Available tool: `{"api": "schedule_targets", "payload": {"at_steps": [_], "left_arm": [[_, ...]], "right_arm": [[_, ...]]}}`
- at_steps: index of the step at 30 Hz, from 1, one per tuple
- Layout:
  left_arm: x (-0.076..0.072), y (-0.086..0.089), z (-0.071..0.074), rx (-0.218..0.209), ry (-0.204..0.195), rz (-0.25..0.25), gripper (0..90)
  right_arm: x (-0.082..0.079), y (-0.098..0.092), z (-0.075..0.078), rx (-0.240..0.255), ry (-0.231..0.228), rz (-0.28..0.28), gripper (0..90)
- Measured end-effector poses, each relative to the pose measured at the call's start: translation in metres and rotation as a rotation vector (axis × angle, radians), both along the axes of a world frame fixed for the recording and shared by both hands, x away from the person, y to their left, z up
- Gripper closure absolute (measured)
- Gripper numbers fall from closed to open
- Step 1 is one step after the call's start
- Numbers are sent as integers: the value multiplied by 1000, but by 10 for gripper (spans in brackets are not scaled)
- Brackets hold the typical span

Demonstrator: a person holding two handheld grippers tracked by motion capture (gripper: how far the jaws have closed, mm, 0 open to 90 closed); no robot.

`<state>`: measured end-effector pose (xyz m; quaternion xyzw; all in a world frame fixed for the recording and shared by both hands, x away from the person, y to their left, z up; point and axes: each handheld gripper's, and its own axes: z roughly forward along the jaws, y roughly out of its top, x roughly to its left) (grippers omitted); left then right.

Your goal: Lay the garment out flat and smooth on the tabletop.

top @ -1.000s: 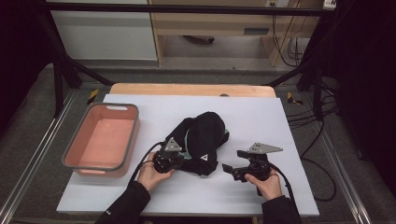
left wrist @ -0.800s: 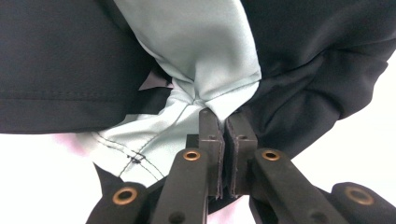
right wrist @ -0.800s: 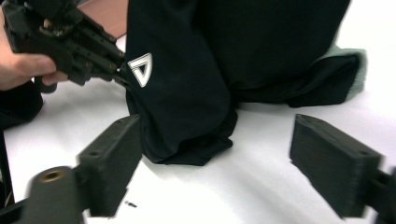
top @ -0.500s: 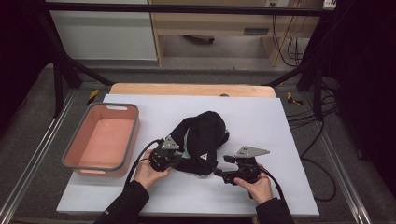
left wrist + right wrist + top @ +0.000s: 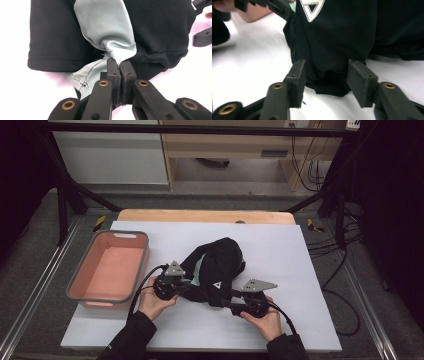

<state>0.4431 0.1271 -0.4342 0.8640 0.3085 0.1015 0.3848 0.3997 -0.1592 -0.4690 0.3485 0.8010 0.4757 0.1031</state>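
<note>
L gripper (image 5: 120, 65) jaws clamped on grey fabric of black garment (image 5: 217, 270). R gripper (image 5: 325, 72) jaws were closing round garment's hem, not yet pressing.

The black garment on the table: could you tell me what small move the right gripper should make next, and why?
Probably finish closing. The left gripper already pinches the black garment's grey lining, while the right gripper's jaws, which have just been closing, straddle a fold without pressing it.

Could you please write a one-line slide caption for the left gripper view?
Left hand-held gripper shut on the grey panel of a black garment lying on the white table.
</note>
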Motion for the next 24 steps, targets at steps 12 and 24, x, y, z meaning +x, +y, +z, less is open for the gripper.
{"api": "schedule_targets", "payload": {"at_steps": [12,24], "left_arm": [[0,14,19,-53,-17,15,876],[-1,40,41,-125,-57,82,877]], "right_arm": [[6,9,-4,-45,-1,24,777],[2,14,12,-5,5,51,882]]}}
